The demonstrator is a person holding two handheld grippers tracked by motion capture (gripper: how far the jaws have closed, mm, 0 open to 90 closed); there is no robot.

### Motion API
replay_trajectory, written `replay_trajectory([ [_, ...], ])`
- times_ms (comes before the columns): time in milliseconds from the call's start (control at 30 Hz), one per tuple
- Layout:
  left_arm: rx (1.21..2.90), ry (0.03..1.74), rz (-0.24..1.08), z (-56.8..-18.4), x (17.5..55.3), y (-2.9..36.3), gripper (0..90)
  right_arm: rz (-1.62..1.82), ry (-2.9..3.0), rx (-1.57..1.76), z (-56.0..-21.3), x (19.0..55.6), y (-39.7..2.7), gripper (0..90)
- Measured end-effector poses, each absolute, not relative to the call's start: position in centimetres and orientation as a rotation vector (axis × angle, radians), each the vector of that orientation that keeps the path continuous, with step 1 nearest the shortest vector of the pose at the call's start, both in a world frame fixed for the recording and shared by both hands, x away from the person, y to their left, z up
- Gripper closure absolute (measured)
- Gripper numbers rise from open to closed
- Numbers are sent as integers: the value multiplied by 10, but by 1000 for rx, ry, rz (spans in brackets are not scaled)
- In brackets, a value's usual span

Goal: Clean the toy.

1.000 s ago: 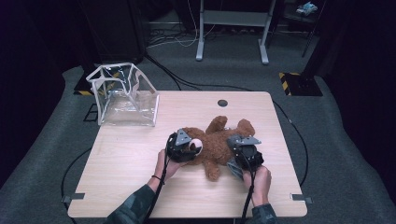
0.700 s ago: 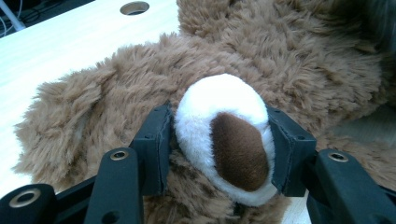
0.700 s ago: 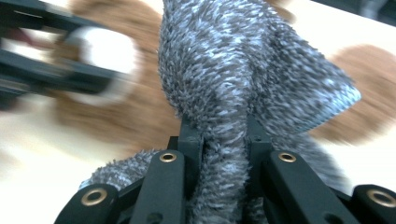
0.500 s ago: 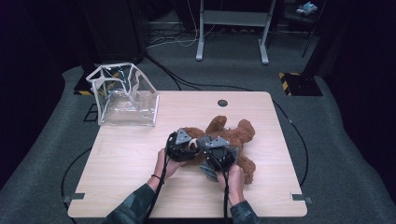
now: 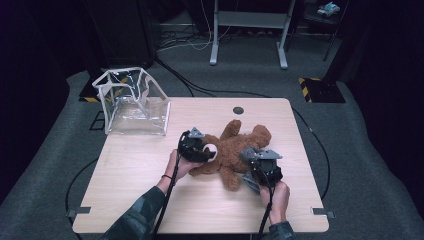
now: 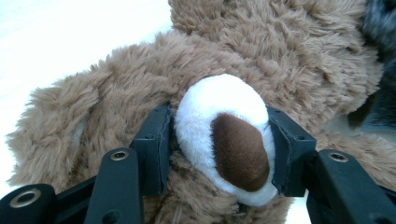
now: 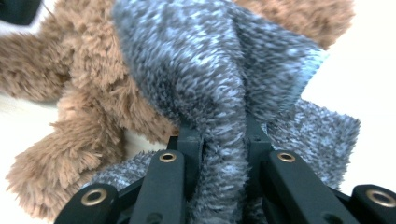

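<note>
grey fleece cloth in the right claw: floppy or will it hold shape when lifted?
Probably floppy: the grey cloth bunches into soft folds where the right claw pinches it. Likely light, being thin fleece. Its fuzzy pile may cling to the teddy bear and drag across it.

Dark room, grey carpet [image 5: 370,165]; a pale wooden table [image 5: 140,165] at centre, a metal stand [image 5: 248,20] at top, cables beside it

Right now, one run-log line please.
left gripper: shut on brown plush teddy bear snout | right gripper: shut on grey fleece cloth
</note>
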State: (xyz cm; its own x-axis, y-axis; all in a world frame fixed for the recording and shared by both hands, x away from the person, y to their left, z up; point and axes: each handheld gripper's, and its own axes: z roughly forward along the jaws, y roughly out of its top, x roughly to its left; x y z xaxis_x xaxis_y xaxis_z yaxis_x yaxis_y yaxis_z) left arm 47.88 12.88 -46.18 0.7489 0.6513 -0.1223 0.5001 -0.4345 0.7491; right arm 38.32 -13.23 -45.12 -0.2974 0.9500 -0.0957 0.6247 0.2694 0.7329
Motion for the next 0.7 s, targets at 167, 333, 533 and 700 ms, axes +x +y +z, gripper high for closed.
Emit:
replay_trajectory([
  [167, 2128, 882, 185, -460, 490, 130, 478, 851, 2038, 1291, -431, 381, -104, 749],
  [333, 2131, 901, 159, -459, 495, 131, 479, 800, 2109, 1210, -434, 396, -64, 748],
  [533, 2148, 891, 153, -459, 499, 130, 479, 793, 2095, 1295, -445, 404, -85, 755],
  [700, 2139, 899, 145, -460, 498, 128, 479, 714, 2047, 1407, -456, 398, -122, 755],
])
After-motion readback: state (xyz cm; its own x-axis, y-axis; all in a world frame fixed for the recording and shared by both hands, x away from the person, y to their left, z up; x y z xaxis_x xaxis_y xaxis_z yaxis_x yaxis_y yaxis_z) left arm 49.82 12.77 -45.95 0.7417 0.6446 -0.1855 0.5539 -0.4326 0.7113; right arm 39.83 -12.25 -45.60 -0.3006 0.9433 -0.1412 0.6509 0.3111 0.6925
